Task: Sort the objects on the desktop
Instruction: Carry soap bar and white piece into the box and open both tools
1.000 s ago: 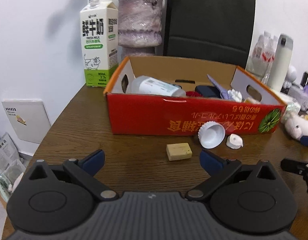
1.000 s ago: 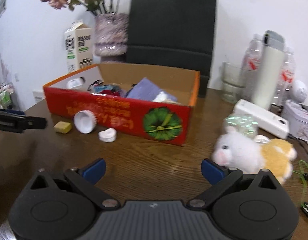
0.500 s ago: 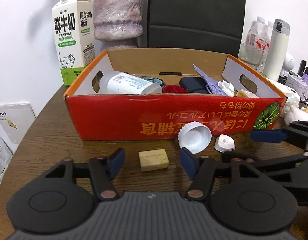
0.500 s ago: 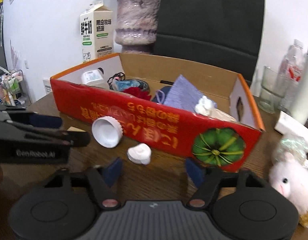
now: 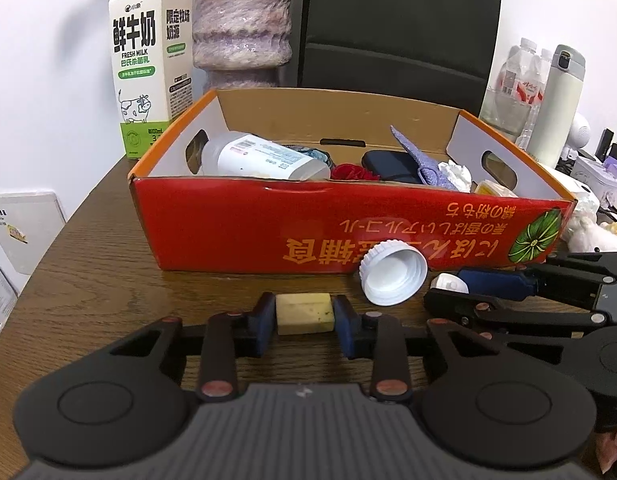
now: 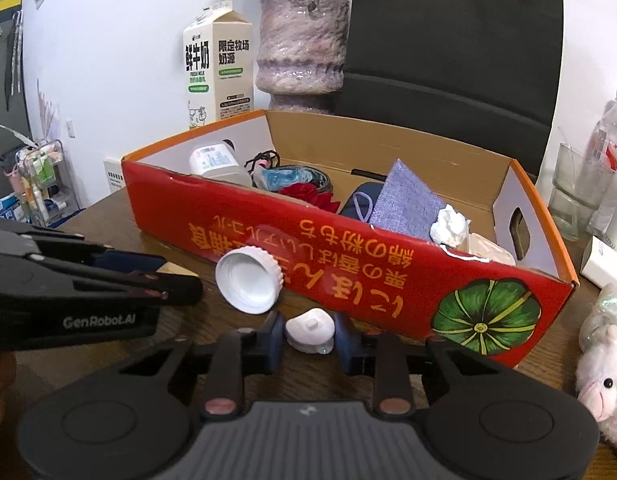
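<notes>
A red cardboard box (image 5: 244,224) with several items inside stands on the wooden table; it also shows in the right wrist view (image 6: 388,268). My left gripper (image 5: 305,314) is shut on a yellow eraser block (image 5: 304,313) resting on the table. My right gripper (image 6: 309,330) is shut on a small white cap (image 6: 310,327) in front of the box. A large white bottle lid (image 5: 393,277) leans against the box front between them; it also shows in the right wrist view (image 6: 248,281). Each gripper appears in the other's view.
A milk carton (image 5: 150,56) and a purple vase (image 5: 242,20) stand behind the box, with a black chair back (image 5: 400,28). Bottles and a white flask (image 5: 558,104) stand at the right. A plush toy (image 6: 604,356) lies right of the box.
Both grippers moved forward toward the box and closed: the left onto the yellow block, the right onto the small white cap.
</notes>
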A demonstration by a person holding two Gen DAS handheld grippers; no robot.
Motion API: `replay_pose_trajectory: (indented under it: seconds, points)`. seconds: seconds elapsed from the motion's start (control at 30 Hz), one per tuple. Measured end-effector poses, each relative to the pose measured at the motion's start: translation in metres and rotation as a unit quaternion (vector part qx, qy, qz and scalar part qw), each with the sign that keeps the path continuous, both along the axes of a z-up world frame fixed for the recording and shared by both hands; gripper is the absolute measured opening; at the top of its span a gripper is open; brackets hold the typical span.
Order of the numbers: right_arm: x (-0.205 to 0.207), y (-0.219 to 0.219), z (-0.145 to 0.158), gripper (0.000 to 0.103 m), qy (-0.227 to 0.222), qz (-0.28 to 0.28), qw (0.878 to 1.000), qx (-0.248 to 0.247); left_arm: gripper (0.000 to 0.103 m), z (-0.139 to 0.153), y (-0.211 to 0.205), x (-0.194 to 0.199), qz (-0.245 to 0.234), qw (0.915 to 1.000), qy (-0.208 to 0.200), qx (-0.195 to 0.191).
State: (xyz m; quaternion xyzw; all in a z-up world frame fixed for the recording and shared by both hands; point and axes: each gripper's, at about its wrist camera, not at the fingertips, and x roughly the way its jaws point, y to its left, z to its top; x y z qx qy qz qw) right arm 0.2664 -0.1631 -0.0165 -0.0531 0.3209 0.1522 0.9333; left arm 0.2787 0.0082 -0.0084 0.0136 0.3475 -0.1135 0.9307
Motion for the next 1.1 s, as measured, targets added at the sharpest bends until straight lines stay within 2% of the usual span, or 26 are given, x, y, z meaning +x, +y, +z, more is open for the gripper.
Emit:
replay_pose_trajectory:
  seconds: [0.3, 0.57, 0.7, 0.83, 1.1]
  points:
    - [-0.008, -0.005, 0.004, 0.026, -0.008, 0.001, 1.0, 0.014, 0.032, 0.002, 0.005, -0.004, 0.005, 0.9999, -0.009, -0.01]
    - [-0.027, -0.015, 0.015, 0.026, -0.021, -0.001, 0.999, 0.029, 0.032, 0.019, 0.009, -0.023, -0.016, 0.9988, -0.042, -0.018]
    - [-0.041, -0.028, 0.025, 0.026, -0.03, -0.008, 0.998, 0.046, 0.032, 0.032, 0.017, -0.035, -0.018, 0.9975, -0.063, -0.026]
    - [-0.057, -0.038, 0.039, 0.026, -0.048, -0.016, 0.997, 0.058, 0.032, 0.045, 0.028, -0.044, 0.0, 0.9964, -0.079, -0.032]
    - [-0.074, -0.05, 0.069, 0.026, -0.079, -0.023, 0.993, 0.08, 0.032, 0.066, 0.036, -0.058, 0.02, 0.9947, -0.089, -0.047]
